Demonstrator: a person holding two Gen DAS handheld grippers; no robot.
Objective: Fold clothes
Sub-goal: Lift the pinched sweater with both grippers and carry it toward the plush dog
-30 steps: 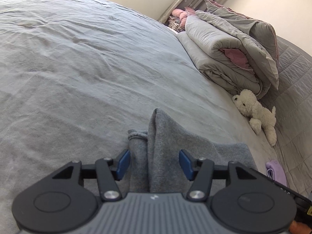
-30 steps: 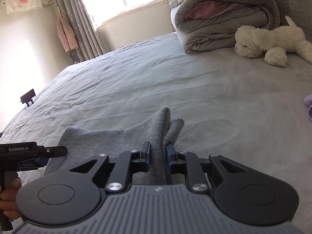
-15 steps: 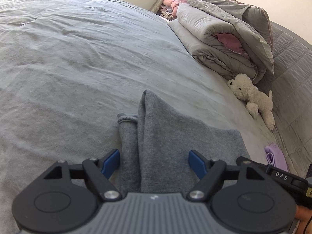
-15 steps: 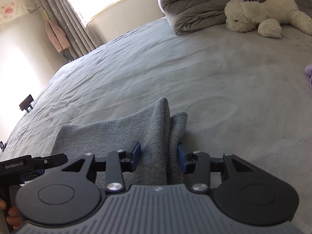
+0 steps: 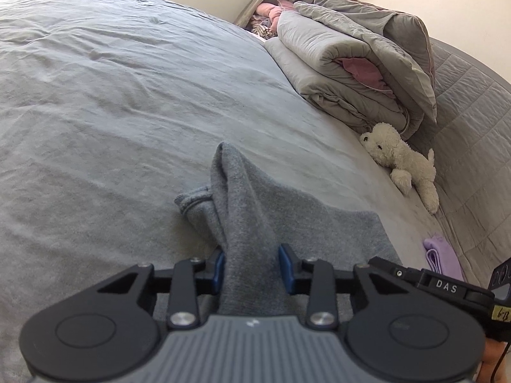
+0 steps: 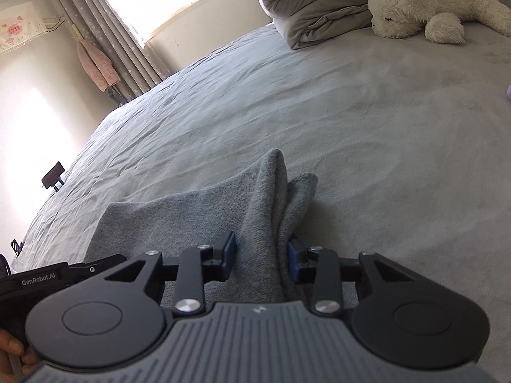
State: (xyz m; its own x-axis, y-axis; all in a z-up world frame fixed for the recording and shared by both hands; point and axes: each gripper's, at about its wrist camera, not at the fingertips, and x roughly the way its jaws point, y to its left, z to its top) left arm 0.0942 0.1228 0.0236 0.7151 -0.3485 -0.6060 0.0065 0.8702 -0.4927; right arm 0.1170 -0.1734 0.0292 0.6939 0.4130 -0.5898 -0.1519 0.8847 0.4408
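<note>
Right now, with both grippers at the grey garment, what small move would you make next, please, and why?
Probably lift both together: the left gripper and right gripper, jaws just closing, each pinch a bunched fold of the grey garment lying on the bed.

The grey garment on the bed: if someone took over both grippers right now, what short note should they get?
Left gripper: jaws just closed on a bunched edge of the grey garment.
Right gripper: likewise just closed on the other bunched edge.
Garment lies on the bed, partly folded, both gripped edges raised in ridges.
Left to do: carry the gripped edges over to finish the fold, then release.
</note>
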